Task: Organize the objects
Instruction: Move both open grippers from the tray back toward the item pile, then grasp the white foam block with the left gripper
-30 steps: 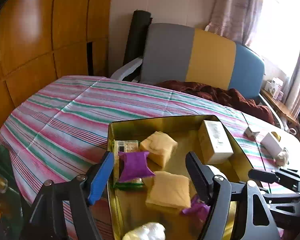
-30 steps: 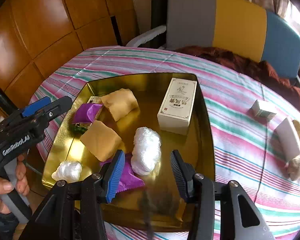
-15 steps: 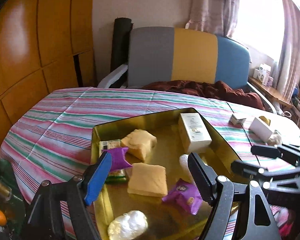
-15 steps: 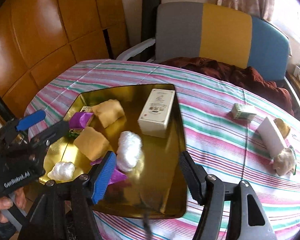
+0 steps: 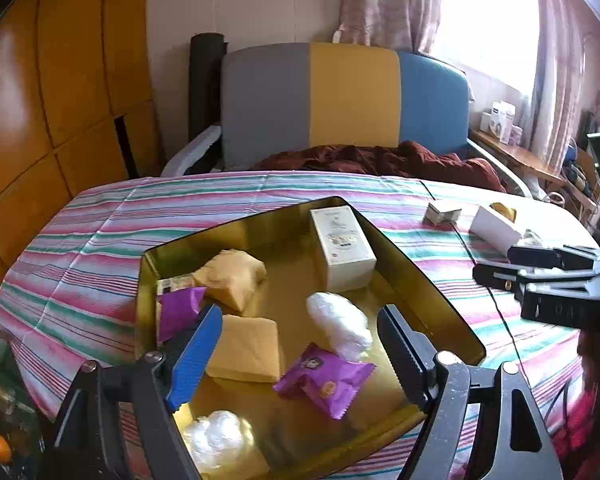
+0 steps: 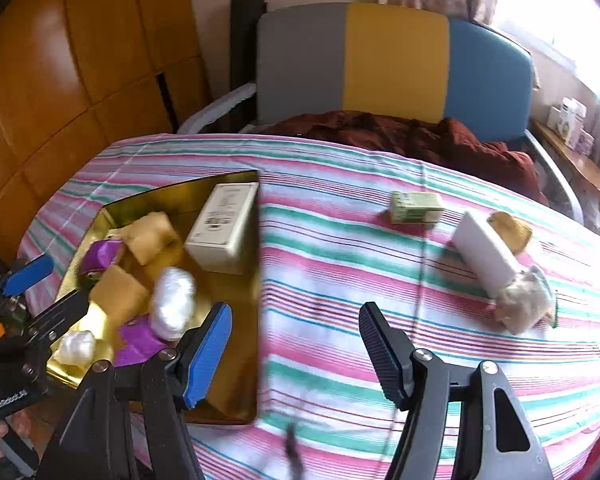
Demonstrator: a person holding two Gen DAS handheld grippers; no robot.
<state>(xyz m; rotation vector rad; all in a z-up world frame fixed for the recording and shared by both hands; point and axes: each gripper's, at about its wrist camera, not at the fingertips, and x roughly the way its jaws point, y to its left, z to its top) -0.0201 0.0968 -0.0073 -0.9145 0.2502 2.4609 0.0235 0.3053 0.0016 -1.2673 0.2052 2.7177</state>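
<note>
Both claws spread, empty. Right claw (image 6: 294,354) should reach the green box (image 6: 416,207) on the bench — pinch its long sides squarely — then carry it to the gold tray (image 6: 236,392).

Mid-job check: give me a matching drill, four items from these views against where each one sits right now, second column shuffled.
Items:
1. white carton
2. small green box
3. purple snack packet
4. long white block

Places:
A. on the striped cloth, its near end against a crumpled pale wrapper
B. lying in the gold tray, at its far end
C. alone on the striped cloth, beyond the tray's right edge
D. in the gold tray's near part, just in front of the left tongs

Pairs: 1-B, 2-C, 3-D, 4-A
</note>
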